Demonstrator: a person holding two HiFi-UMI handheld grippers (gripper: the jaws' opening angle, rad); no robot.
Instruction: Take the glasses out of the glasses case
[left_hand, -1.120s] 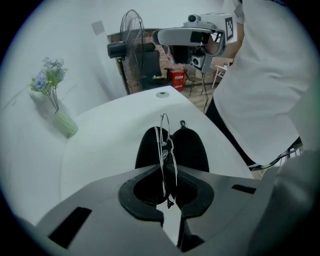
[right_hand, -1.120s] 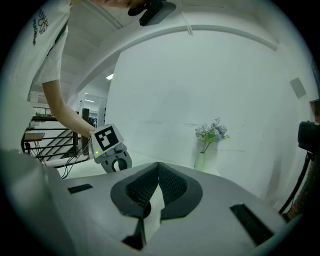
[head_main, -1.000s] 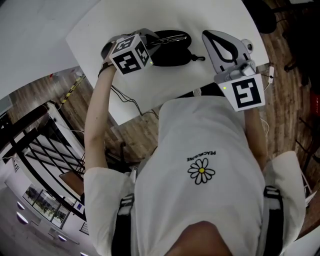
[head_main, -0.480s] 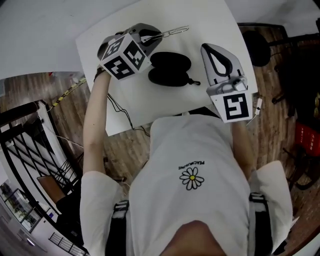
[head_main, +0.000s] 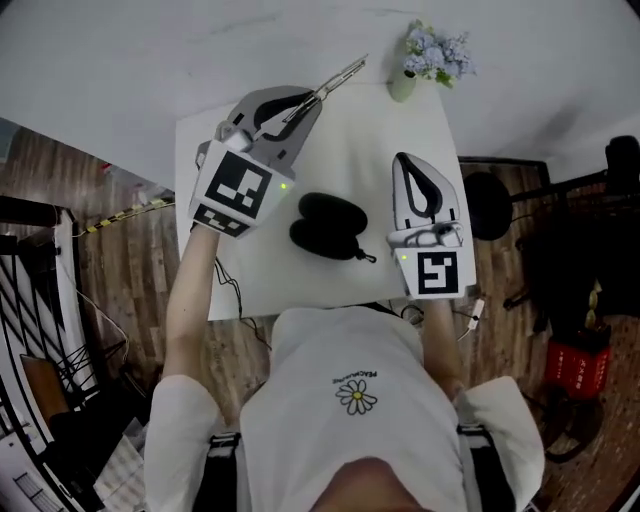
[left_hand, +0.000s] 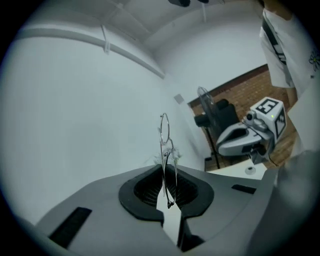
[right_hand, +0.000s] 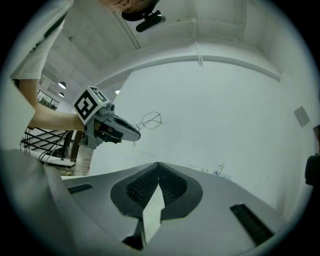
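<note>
Wire-framed glasses (head_main: 340, 76) sit clamped in the left hand-held gripper (head_main: 318, 97). The right hand-held gripper (head_main: 405, 160) is closed and empty. A black case (head_main: 325, 225) lies toward the tabletop's (head_main: 370, 130) near edge.

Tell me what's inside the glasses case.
The glasses case lies open on the table; both dark halves show nothing inside, though shadow hides detail. The glasses are out, pinched in the left gripper.
</note>
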